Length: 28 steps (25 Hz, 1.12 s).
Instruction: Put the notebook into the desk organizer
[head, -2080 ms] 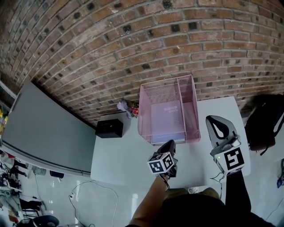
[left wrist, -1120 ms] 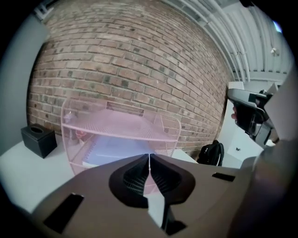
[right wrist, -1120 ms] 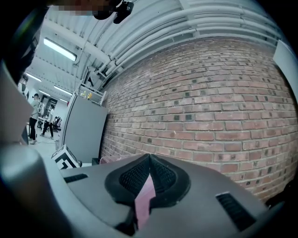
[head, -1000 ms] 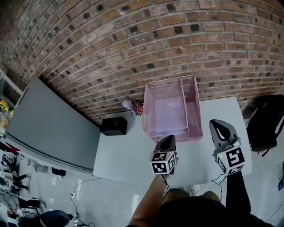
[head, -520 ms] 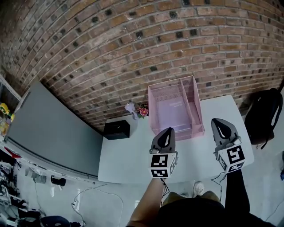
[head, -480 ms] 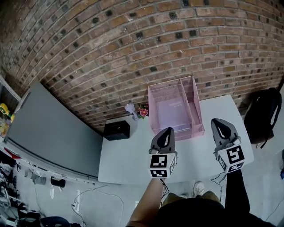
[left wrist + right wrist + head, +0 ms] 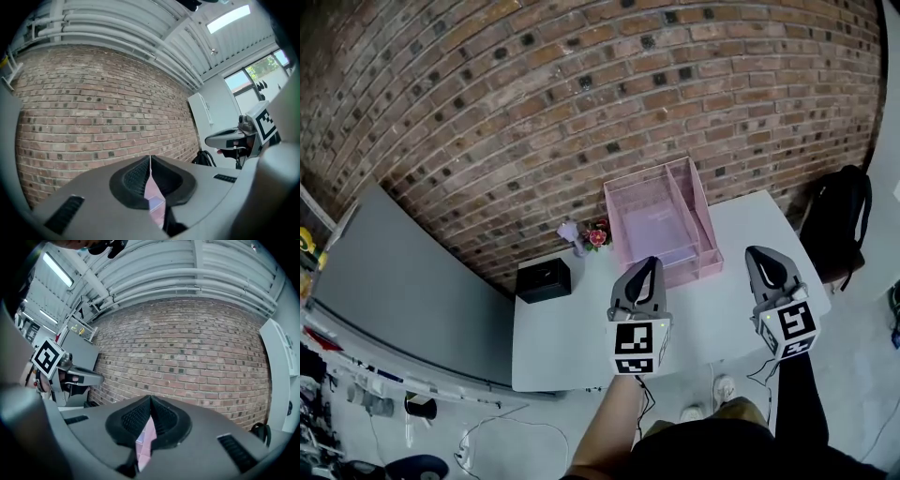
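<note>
**Notebook (image 7: 649,225) sits inside pink organizer (image 7: 700,225); both grippers closed and empty**

Notebook, pale lilac, lies in the organizer's wider left compartment. The narrow compartment along the right side looks empty. The organizer is a pink mesh tray that stands at the back of a white table (image 7: 572,337), with its far end against a brick wall (image 7: 581,84).

The left gripper (image 7: 648,266) is held up on the near side of the organizer, and in the head view its tip overlaps the front wall. Its own view shows the two fingers pressed together with nothing between them, and only a sliver of pink shows in the gap below the tips. The right gripper (image 7: 766,255) is held beside the organizer's near right corner, apart from it. Its fingers are also closed on nothing.

To the left of the organizer, by the wall, stand a small bunch of flowers (image 7: 597,236) and a black box (image 7: 544,279). A grey board (image 7: 384,281) leans past the table's left edge. A black backpack (image 7: 836,220) sits off the right end.
</note>
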Each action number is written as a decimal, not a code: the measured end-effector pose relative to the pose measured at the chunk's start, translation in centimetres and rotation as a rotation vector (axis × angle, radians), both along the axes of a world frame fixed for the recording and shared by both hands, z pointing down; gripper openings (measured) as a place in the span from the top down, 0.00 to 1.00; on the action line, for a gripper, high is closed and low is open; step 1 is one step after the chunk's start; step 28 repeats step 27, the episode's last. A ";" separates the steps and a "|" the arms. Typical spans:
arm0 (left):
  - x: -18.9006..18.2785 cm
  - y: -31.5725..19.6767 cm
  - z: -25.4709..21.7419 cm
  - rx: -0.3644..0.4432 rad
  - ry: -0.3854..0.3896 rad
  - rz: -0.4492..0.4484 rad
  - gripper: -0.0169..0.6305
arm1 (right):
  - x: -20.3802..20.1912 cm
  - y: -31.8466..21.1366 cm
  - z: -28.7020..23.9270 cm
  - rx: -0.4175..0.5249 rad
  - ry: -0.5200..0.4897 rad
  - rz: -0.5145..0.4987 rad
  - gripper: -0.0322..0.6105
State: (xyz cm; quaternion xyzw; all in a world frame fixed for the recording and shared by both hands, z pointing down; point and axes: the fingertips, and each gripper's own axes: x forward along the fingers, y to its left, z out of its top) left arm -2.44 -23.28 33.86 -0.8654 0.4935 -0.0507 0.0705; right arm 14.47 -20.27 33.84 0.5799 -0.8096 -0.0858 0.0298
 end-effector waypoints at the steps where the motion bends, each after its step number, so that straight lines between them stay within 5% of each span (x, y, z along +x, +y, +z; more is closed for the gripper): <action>1: -0.2 0.4 -0.3 0.011 -0.013 -0.004 0.94 | 0.0 0.4 0.0 0.000 0.006 0.009 0.92; 28: -3.4 3.6 -1.1 0.041 -0.016 -0.016 0.94 | -3.3 3.1 -0.3 0.011 0.041 -0.029 0.92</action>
